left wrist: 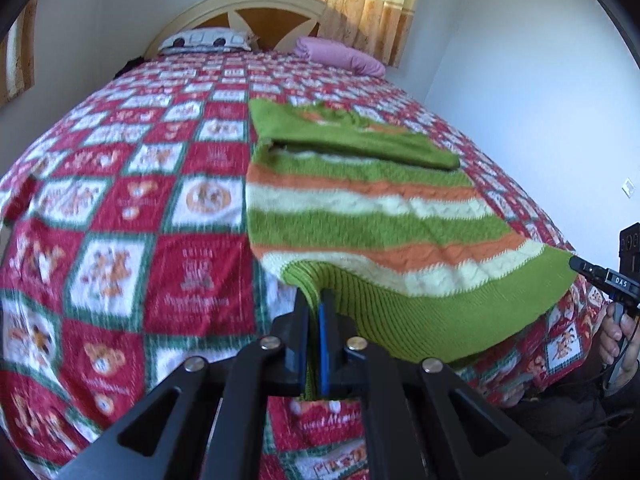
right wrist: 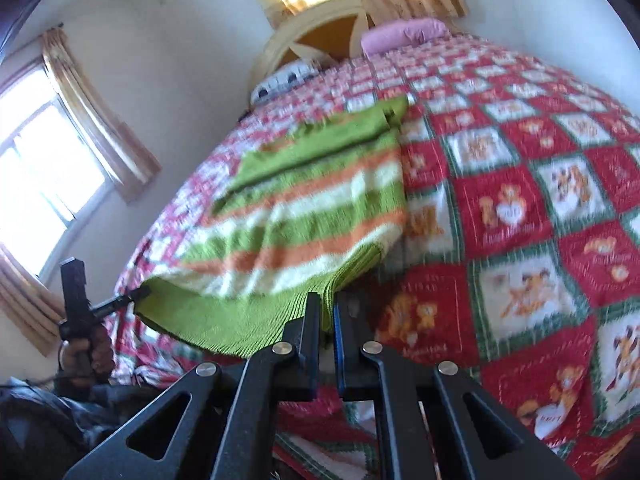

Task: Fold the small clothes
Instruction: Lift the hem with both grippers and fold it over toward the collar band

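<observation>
- Sweater (left wrist: 360, 208) (right wrist: 304, 200): a small knitted one, striped in green, orange and cream, with a ribbed green hem.
- It lies on the bed, on the patchwork blanket (left wrist: 120, 208) (right wrist: 520, 208); its far part rests flat, with a plain green sleeve folded across the chest.
- Its hem end is raised off the blanket and stretched between the two claws, sagging a little in the middle.
- Both views are blurred, so the fine knit pattern is hard to read.
- The left claw (left wrist: 315, 308) (right wrist: 140, 292) is closed down to a thin slit, pinching one corner of the ribbed hem; green knit shows between its fingers.
- The right claw (right wrist: 328, 312) (left wrist: 574, 262) is likewise nearly shut, its fingers clamped on the other corner of the hem.
- A hand (left wrist: 618, 340) grips the handle of the right claw at the edge of the left view.
- The blanket has red and white squares with bear pictures and green borders.
- At the head of the bed lie a pink pillow (left wrist: 340, 56) (right wrist: 404, 34) and a white printed pillow (left wrist: 204, 40) (right wrist: 286, 76), against a cream and brown headboard (left wrist: 240, 16) (right wrist: 316, 28).
- Yellow curtains (left wrist: 340, 0) hang behind the headboard.
</observation>
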Tool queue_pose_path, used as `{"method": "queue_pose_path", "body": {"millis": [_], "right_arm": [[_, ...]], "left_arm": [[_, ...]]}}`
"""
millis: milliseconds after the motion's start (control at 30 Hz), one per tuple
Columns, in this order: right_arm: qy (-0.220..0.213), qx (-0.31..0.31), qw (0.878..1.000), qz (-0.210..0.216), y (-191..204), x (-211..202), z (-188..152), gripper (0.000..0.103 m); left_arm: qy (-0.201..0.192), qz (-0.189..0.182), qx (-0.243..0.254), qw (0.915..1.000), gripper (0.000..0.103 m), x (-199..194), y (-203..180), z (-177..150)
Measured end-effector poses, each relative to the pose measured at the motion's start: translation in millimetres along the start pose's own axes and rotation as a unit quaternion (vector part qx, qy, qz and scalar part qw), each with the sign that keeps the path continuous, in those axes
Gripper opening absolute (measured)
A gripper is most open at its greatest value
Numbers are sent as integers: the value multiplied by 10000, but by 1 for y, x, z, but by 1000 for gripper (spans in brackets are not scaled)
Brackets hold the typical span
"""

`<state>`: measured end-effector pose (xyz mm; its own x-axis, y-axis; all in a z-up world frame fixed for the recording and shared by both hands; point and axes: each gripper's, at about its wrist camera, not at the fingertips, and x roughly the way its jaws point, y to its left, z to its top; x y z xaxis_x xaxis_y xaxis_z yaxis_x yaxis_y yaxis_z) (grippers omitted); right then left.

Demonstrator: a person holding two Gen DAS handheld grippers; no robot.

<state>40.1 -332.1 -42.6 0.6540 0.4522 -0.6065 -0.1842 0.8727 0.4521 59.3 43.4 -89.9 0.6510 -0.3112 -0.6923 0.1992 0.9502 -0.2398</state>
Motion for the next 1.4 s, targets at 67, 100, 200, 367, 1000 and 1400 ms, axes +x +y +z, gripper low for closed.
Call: {"method": "queue_pose_path", "body": {"millis": [67, 100, 200, 367, 1000, 1400], "right_arm": [[-141, -43, 9999, -36, 3, -4, 10, 5], [-206, -59, 9998, -37, 5, -5, 17, 4], [-333, -49, 9994, -6, 5, -6, 34, 4], [-555, -117, 9984, 0, 11, -8, 65, 4], [-493, -1020, 9933, -239, 37, 24, 168, 0], [1862, -236, 9822, 19, 4, 72, 15, 73]], "left_arm": [[-85, 24, 46, 10000, 5, -2, 0, 11], [-134, 53, 75, 9999, 5, -2, -1, 17], [-281, 71, 105, 9995, 5, -2, -2, 35], [-472, 65, 128, 9988, 5, -3, -3, 63], [-480, 106, 225, 9985, 4, 41, 1, 141], [-303, -134, 131, 9994, 4, 48, 14, 128]]}}
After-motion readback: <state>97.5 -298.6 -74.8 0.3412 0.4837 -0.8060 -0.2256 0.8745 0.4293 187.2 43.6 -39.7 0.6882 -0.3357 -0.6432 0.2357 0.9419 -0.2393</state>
